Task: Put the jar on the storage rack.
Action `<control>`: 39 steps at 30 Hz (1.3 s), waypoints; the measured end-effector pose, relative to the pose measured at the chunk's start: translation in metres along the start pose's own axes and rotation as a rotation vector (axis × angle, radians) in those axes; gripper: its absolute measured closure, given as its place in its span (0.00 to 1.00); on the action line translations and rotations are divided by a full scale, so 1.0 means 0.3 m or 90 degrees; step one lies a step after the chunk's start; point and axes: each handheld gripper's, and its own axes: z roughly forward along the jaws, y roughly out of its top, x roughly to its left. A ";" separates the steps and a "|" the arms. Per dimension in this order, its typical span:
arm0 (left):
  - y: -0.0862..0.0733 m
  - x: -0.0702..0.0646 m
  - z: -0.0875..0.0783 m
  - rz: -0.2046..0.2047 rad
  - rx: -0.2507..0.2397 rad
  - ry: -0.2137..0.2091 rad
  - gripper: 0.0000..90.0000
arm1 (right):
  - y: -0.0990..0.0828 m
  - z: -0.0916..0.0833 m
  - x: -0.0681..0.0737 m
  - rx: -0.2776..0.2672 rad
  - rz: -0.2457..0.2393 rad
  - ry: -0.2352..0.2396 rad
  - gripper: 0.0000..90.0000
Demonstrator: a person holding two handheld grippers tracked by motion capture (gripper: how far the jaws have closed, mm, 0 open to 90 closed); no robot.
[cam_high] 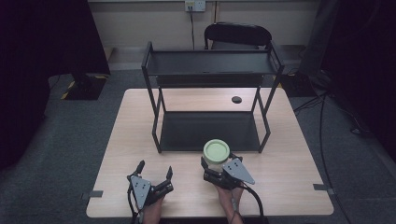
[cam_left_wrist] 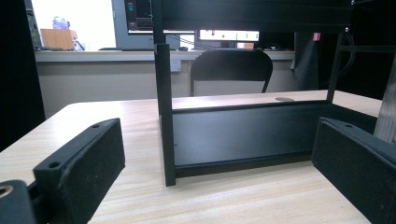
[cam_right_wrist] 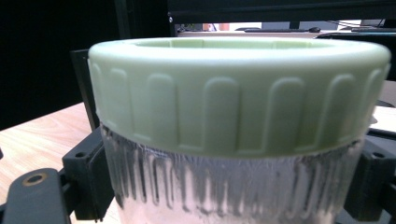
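- Jar (cam_high: 215, 156): clear ribbed body, pale green ribbed screw lid (cam_right_wrist: 238, 93) on top. Upright, near the front of the bench, just in front of the shelf rack's lower tray, right of centre in the high view.
- Right gripper (cam_high: 217, 164): jaws clenched on the jar's clear body just below the lid, one jaw at each side, as the right gripper view shows. Grey three-cornered plate on top; black cable trails back toward the bench's front edge. A hand holds it from below in the high view.
- Left gripper (cam_high: 155, 170): jaws spread wide apart with nothing between them. Sits at the front of the bench, left of the jar and apart from it. In the left gripper view its jaws point toward the rack's front left post.
- Shelf rack (cam_high: 210, 65): black metal, two tiers, upper shelf and lower tray (cam_left_wrist: 243, 135), standing on the middle of the bench.
- Bench (cam_high: 289, 163): light wood-grain top, with a small dark round disc (cam_high: 236, 99) toward the back right.
- Chair (cam_high: 237, 33): black backrest, beyond the bench behind the rack.
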 end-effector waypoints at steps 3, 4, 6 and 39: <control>0.000 0.000 0.000 -0.001 0.000 0.000 0.02 | 0.003 0.006 0.001 0.002 0.000 0.001 0.12; 0.000 0.000 0.000 0.000 0.000 0.000 0.02 | 0.003 0.007 0.001 0.002 0.001 0.001 0.12; 0.000 0.000 0.000 -0.001 0.000 0.000 0.02 | 0.005 0.008 0.001 0.003 0.003 0.002 0.12; 0.000 0.000 0.000 -0.001 0.000 -0.001 0.02 | 0.064 0.064 -0.035 -0.001 0.020 -0.020 0.12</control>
